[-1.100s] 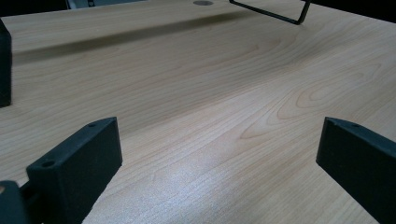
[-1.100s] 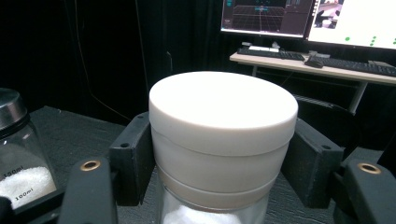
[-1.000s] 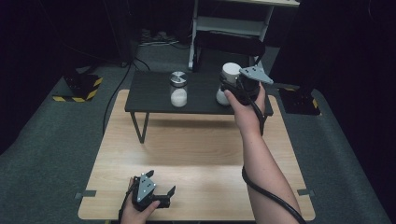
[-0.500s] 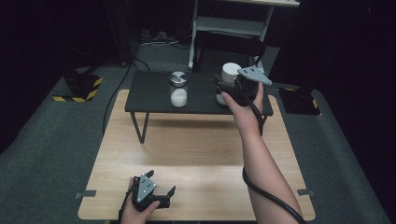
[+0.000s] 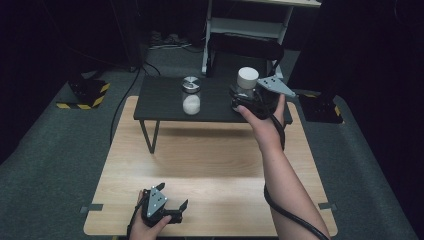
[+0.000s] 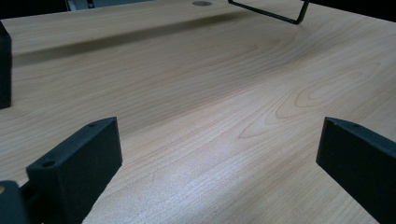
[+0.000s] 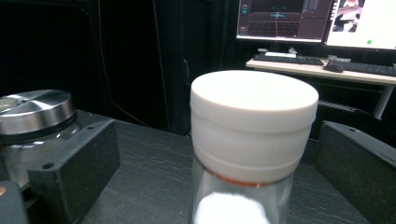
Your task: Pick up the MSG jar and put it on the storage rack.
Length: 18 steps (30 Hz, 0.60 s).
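White-lidded jar (image 7: 252, 140) near right edge of dark worktop (image 5: 160, 97), between wide-open jaws of right gripper (image 5: 250, 102), untouched. Left gripper (image 5: 165, 210) open, empty, at near-left corner of wooden worktop (image 5: 210, 160).

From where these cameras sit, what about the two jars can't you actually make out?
- White-lidded jar: its base is cut off by the bottom edge of the right gripper view; in the high view the right gripper covers its body.
- Metal-lidded jar: cut by that view's left edge and partly behind a jaw.
- White contents: too small to identify.
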{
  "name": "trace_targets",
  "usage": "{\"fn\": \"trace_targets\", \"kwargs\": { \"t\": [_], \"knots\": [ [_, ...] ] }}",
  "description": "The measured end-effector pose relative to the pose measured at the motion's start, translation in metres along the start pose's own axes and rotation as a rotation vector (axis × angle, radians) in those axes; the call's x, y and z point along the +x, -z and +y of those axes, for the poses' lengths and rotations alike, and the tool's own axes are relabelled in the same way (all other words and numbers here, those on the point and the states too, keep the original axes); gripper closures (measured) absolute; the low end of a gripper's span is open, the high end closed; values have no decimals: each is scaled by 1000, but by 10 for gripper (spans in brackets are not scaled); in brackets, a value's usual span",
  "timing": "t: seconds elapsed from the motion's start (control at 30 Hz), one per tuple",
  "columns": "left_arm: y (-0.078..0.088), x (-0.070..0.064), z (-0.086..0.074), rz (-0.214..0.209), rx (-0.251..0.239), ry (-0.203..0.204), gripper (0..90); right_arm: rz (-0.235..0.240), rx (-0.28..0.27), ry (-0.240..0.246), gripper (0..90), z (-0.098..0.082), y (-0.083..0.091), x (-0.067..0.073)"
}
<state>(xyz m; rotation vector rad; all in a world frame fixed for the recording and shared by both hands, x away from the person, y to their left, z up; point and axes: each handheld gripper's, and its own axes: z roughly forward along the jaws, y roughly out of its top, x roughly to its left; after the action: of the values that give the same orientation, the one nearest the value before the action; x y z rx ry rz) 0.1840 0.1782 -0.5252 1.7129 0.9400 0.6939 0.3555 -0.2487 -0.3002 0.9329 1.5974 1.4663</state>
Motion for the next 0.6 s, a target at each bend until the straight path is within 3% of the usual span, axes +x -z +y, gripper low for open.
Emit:
{"fn": "trace_targets", "kwargs": {
  "t": [0.6],
  "knots": [
    [0, -4, 1, 4, 5, -19, 6, 52, -31, 25, 0, -28, 40, -4]
  ]
}}
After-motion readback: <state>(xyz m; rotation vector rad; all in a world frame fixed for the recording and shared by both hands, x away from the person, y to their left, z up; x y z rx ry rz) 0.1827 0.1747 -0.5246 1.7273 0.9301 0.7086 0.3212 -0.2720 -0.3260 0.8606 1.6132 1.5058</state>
